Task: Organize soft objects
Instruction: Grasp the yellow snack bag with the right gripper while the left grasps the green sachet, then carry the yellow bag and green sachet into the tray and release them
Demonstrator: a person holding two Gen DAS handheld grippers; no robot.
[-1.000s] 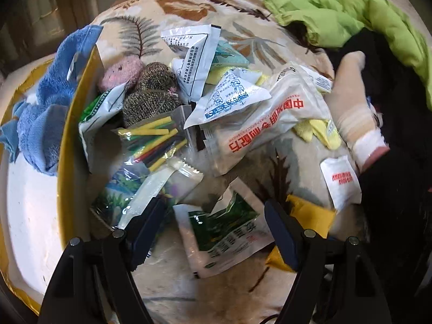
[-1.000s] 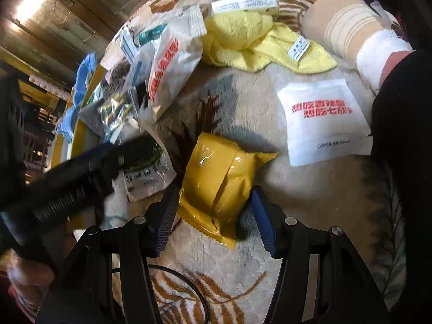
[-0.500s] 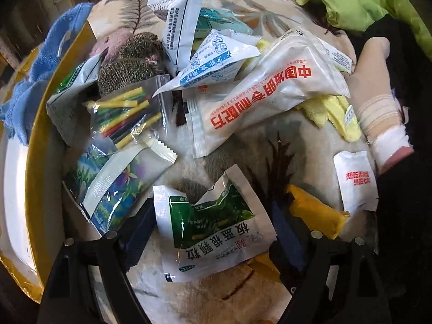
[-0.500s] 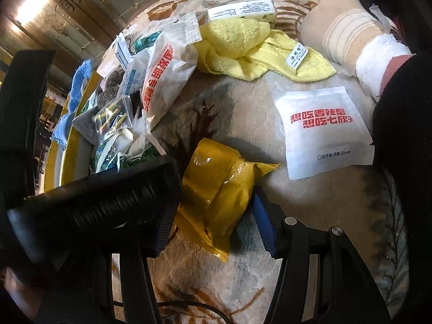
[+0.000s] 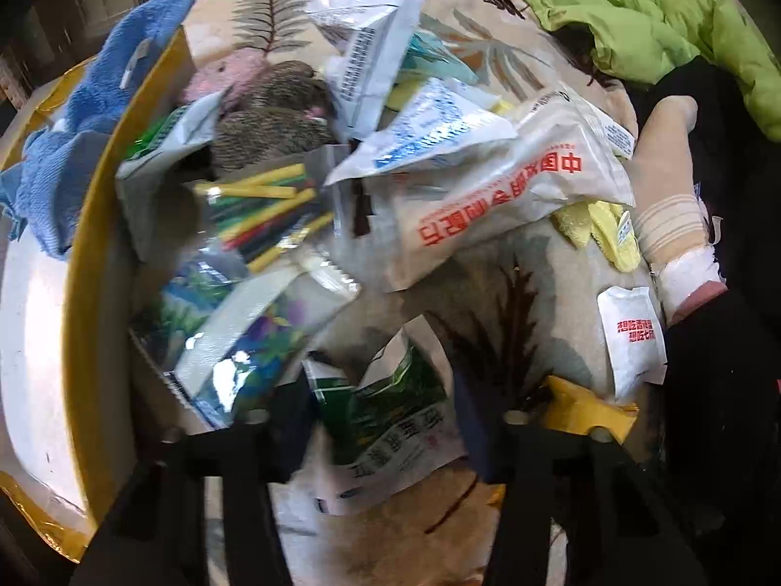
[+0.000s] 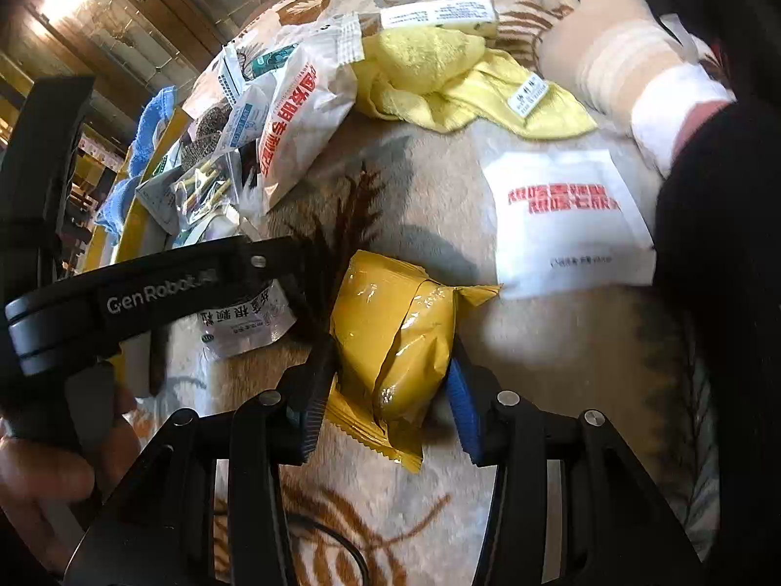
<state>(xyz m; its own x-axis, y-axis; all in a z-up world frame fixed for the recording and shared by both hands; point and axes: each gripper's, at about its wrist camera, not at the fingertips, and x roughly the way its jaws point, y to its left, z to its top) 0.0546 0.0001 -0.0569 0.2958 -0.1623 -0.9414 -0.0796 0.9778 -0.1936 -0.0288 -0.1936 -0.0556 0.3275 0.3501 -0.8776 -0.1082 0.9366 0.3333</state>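
Both grippers are down on the leaf-print blanket (image 6: 429, 185) w/ their jaws just closing in. The right gripper (image 6: 385, 405) has its blue pads against both sides of the yellow snack packet (image 6: 390, 337), pinching it where it lies on the blanket, near the white sachet w/ red print (image 6: 566, 215). The left gripper (image 5: 380, 420) straddles the green-and-white granule sachet (image 5: 390, 420); that view's blurred, so I can't tell whether the pads actually press on it yet or just flank it. The rest of the soft stuff is heaped beyond, approx. between the yellow-rimmed box (image 5: 92, 224) w/ a blue towel (image 5: 73, 146) draped on its edge and the person's socked foot (image 5: 668, 195). Risks as I see it: the yellow packet's film is slick and puffy, so a grip this low on its end could let it squirt out on lifting; the flat sachet may buckle or slide instead of being caught, or fingertips may snag blanket pile along w/ it.
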